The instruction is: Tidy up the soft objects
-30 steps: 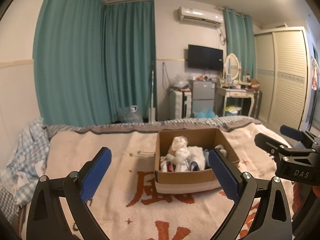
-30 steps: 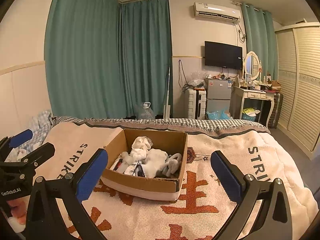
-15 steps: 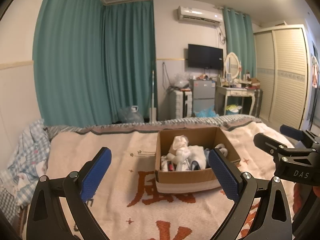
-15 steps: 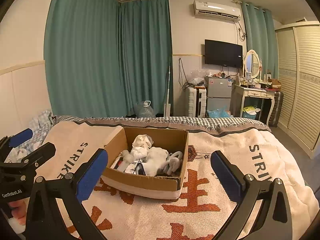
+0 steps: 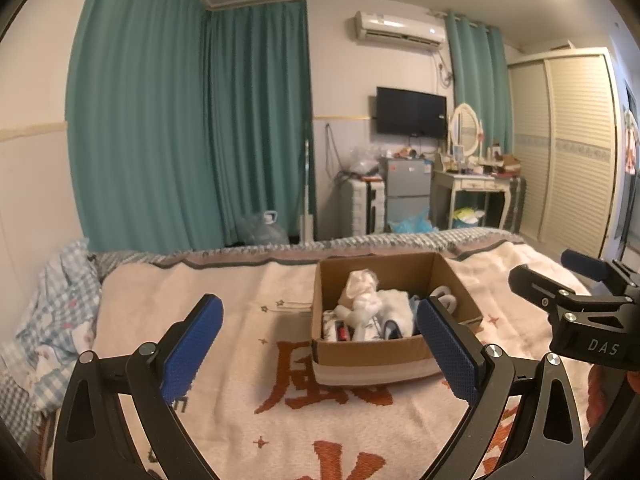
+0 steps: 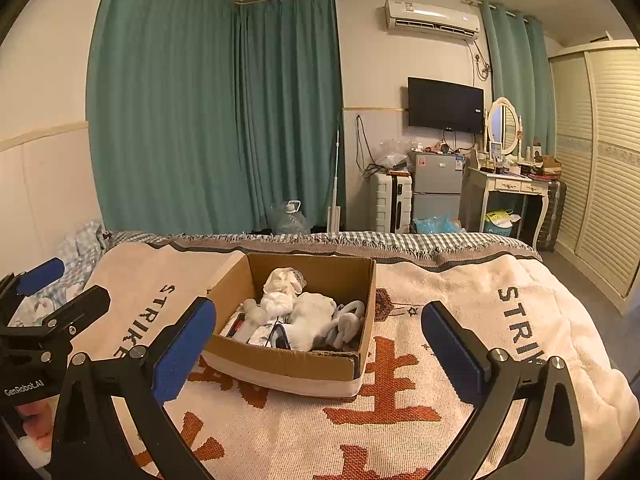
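An open cardboard box (image 5: 376,354) sits on the bed blanket; it also shows in the right wrist view (image 6: 280,364). Inside lie white soft items, rolled socks and cloth (image 5: 364,300) (image 6: 304,312), with some darker small items among them. My left gripper (image 5: 320,344) is open and empty, held above the blanket in front of the box. My right gripper (image 6: 318,350) is open and empty, also in front of the box. Each gripper shows at the edge of the other's view: the right one (image 5: 576,280) and the left one (image 6: 52,292).
The bed is covered by a cream blanket (image 6: 400,420) with orange characters. A crumpled checked quilt (image 5: 52,320) lies at the left edge. Beyond the bed stand teal curtains, a water jug (image 6: 290,220), a suitcase, a small fridge, a dressing table and a wardrobe.
Both views have shifted very slightly; the box sits a touch lower in the frames. Both grippers stay open and empty.
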{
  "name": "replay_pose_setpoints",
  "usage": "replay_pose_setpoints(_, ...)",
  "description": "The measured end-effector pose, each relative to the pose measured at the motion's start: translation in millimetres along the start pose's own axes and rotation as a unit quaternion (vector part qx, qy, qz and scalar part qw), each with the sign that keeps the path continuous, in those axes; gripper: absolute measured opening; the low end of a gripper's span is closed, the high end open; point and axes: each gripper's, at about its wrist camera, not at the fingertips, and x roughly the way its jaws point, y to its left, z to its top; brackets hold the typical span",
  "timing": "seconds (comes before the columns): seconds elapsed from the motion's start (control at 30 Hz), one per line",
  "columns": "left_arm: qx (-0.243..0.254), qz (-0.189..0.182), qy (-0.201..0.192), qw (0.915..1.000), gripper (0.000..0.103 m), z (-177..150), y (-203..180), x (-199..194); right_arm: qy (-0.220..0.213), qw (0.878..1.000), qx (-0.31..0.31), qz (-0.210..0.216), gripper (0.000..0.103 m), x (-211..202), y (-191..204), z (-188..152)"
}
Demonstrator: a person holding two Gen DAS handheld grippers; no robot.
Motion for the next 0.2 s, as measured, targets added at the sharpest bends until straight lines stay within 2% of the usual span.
replay_pose_setpoints(0.2,0.001,0.0,0.0,1.0,0.099,-1.0,0.0,-0.4,0.004,1.0,0.002,0.001,0.103,1.8,1.2,-1.0)
